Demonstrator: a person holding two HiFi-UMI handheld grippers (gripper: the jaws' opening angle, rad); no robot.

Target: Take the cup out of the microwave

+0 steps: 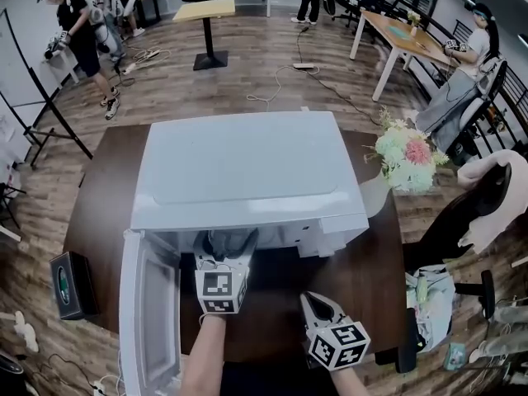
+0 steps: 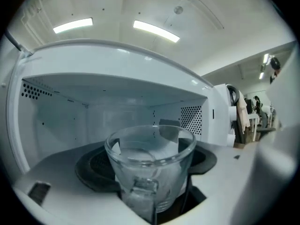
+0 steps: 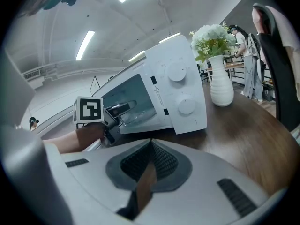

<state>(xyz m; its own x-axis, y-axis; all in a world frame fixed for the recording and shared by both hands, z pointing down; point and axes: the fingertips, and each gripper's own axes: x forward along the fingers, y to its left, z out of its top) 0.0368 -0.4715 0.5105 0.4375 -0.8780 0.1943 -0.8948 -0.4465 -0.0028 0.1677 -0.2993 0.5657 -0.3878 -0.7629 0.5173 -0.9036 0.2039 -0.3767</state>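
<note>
From the head view I can't see the cup at all: the top of the microwave (image 1: pixel 247 167) and the marker cube on the left gripper (image 1: pixel 224 250) cover it. The left gripper view is where it shows. The cup (image 2: pixel 150 165) is clear glass and sits right between the 2 jaws, with the dark pads pressed on its sides, so that one is clamped on the cup. The base of the cup is cut off at the bottom edge of that view, so I can't tell if it's resting on the microwave floor or lifted. It's at the mouth of the oven with the white cavity behind it. I can't say if there's any liquid in it, since the glass warps everything behind.

The door (image 1: pixel 148 312) hangs open to the left and is cut off at the bottom of the head view. The cup and pads block most of the cavity floor.

The right gripper (image 3: pixel 150 144) is clenched with its tips together and nothing in them. It's over the brown table (image 1: pixel 371 279), near the front of the microwave.

A white vase (image 3: pixel 221 86) beside the microwave holds a bunch of flowers (image 1: pixel 408 157). There's a small black box (image 1: pixel 70 285) on the table's left edge, and I can't make out what it is.
</note>
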